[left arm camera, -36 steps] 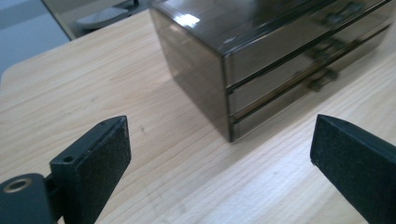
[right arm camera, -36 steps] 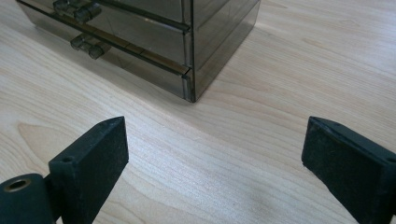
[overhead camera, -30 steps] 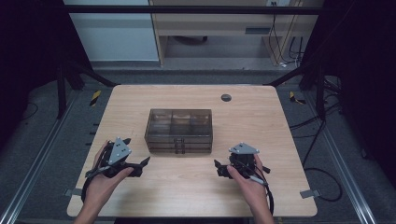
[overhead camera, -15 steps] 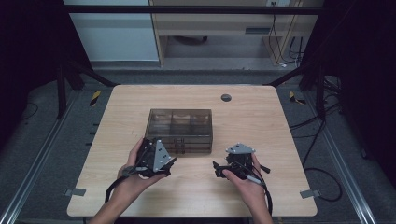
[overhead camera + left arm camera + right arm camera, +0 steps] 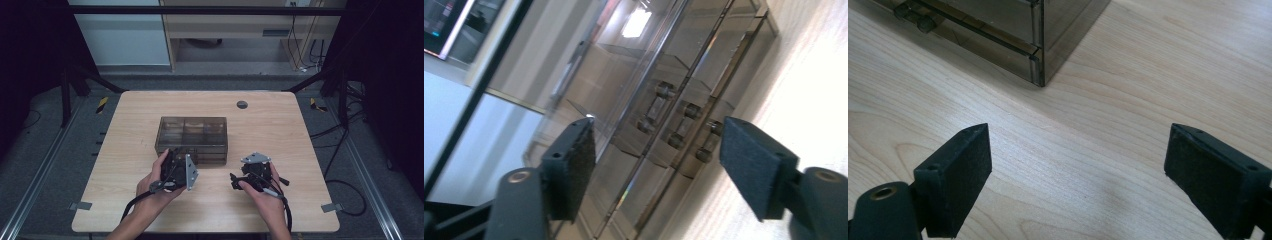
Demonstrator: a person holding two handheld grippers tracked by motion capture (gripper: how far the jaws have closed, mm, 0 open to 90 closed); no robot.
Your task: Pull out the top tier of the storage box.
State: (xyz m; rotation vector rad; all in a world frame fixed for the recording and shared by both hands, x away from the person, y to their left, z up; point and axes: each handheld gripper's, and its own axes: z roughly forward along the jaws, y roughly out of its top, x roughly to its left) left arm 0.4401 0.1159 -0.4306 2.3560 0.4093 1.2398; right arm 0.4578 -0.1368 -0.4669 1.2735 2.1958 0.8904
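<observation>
A person at a wooden table (image 5: 300, 130) holds a two-jaw gripper in each hand. The left gripper (image 5: 176, 161) is rolled on its side right at the front of a smoky clear plastic drawer cabinet (image 5: 192, 135). Its jaws have just been closing and stand partly open, nothing pinched; the cabinet's small drawer handles (image 5: 674, 127) lie just ahead, between the pads. The right gripper (image 5: 235, 181) rests on the table with wide, empty jaws, the cabinet's front corner ahead and to its left.
</observation>
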